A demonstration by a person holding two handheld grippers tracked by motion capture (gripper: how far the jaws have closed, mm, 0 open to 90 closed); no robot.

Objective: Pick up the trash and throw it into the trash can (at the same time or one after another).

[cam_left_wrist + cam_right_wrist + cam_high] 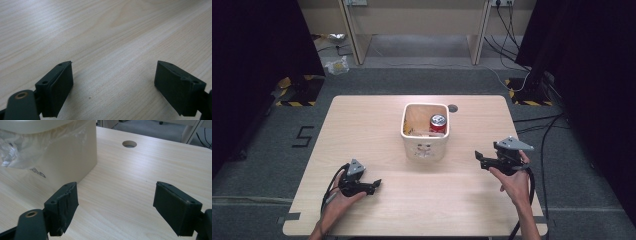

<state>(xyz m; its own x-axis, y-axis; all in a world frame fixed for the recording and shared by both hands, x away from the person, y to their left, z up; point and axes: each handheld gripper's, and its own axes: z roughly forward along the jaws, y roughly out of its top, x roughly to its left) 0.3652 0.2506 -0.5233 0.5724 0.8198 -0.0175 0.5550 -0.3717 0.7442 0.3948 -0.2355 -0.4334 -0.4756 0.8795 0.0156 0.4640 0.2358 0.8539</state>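
A cream square bin (425, 145) lined with clear plastic stands mid-table, and a red soda can (438, 123) stands upright inside it at the right. My left gripper (376, 185) rests low over the table at the front left, open, with bare wood between its jaws (113, 82). My right gripper (479, 157) hovers right of the bin, open and holding nothing (115, 202). In the right gripper view the bin's wall (67, 157) rises just ahead on the left, with its plastic liner (27, 150) hanging over the rim.
A round cable hole (453, 107) sits in the light wood table (362, 120) behind the bin, also seen as a hole (129, 144) ahead of my right gripper. Dark curtains flank the table. Cables and crumpled plastic (337, 65) lie on the floor beyond.
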